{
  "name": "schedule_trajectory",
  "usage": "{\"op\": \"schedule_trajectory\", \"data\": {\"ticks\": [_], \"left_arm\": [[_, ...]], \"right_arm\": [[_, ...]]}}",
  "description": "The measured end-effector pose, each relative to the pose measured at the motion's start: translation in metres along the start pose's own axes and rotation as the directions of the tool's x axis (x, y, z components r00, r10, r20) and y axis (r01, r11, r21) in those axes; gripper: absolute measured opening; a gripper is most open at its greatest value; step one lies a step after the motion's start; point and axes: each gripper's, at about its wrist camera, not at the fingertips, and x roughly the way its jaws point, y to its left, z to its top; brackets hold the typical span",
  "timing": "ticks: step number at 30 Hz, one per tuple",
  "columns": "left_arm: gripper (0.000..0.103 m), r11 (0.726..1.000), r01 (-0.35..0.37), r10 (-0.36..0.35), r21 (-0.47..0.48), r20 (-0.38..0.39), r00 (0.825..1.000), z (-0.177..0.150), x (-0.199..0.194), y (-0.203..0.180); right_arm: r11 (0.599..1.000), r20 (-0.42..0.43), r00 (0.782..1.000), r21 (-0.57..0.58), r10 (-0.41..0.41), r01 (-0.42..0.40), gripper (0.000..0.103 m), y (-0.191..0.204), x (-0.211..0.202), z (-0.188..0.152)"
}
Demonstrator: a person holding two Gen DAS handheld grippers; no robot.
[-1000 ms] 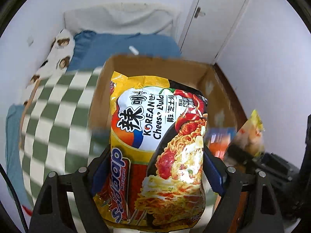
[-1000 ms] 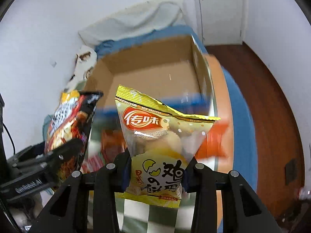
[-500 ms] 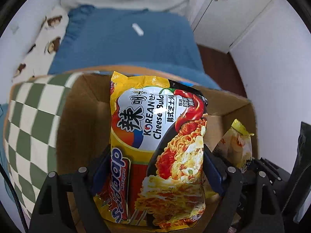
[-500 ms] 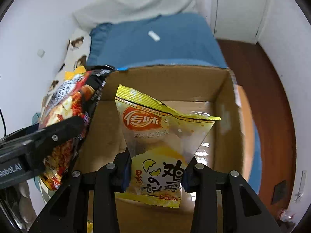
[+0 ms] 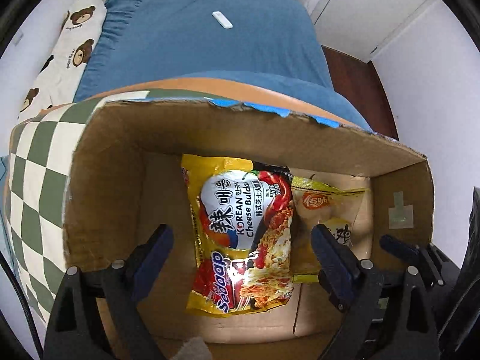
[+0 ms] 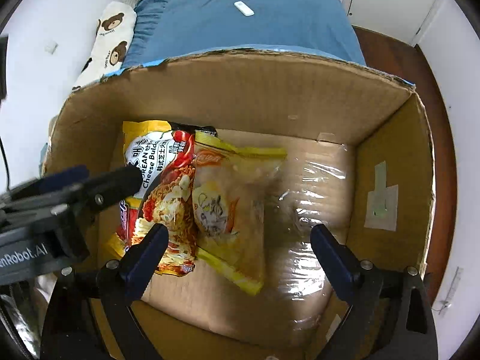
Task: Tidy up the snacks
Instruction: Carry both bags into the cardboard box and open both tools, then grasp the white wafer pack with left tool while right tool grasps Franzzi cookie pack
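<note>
I have just let go: both my left gripper (image 5: 241, 262) and right gripper (image 6: 237, 253) are opening their jaws, empty. The yellow-and-red noodle packet (image 5: 243, 234) now lies on the brown cardboard box (image 6: 240, 90) floor, the clear yellow snack bag (image 6: 234, 207) touching it at three o'clock.

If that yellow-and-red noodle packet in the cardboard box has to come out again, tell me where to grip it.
Grip the yellow-and-red noodle packet across its long side edges, coming straight down from above. It lies flat on the floor of the cardboard box, and the yellow snack bag crowds one edge, so the bare end is probably easier.
</note>
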Motion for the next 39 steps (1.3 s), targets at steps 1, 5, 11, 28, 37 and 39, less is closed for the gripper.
{"op": "schedule_trajectory", "data": {"ticks": [1, 5, 11, 28, 37, 39], "left_arm": [[0.094, 1.000, 0.001, -0.001, -0.001, 0.006, 1.000, -0.001, -0.003, 0.001], [0.094, 1.000, -0.022, 0.022, 0.005, 0.031, 0.999, -0.012, -0.016, 0.005], [0.094, 0.998, -0.062, 0.061, 0.019, 0.089, 0.994, -0.039, -0.031, 0.008], [0.094, 0.993, -0.101, 0.083, 0.054, 0.273, 0.958, -0.117, -0.110, 0.019], [0.094, 0.996, -0.069, 0.045, 0.063, 0.326, 0.944, -0.157, -0.145, 0.026], [0.094, 0.996, -0.060, 0.036, 0.063, 0.330, 0.943, -0.168, -0.149, 0.031]], "right_arm": [[1.000, -0.002, 1.000, -0.005, -0.014, 0.014, 0.097, 0.001, 0.000, -0.001], [0.999, 0.012, 0.999, 0.014, -0.039, 0.039, 0.097, 0.007, -0.014, -0.015], [0.997, 0.056, 0.997, 0.043, -0.059, 0.057, 0.097, 0.029, -0.043, -0.041], [0.996, 0.217, 0.972, 0.031, -0.088, 0.083, 0.097, 0.063, -0.115, -0.115], [0.997, 0.325, 0.943, 0.052, -0.070, 0.056, 0.097, 0.080, -0.161, -0.157], [0.997, 0.337, 0.940, 0.057, -0.061, 0.044, 0.097, 0.083, -0.168, -0.169]]}}
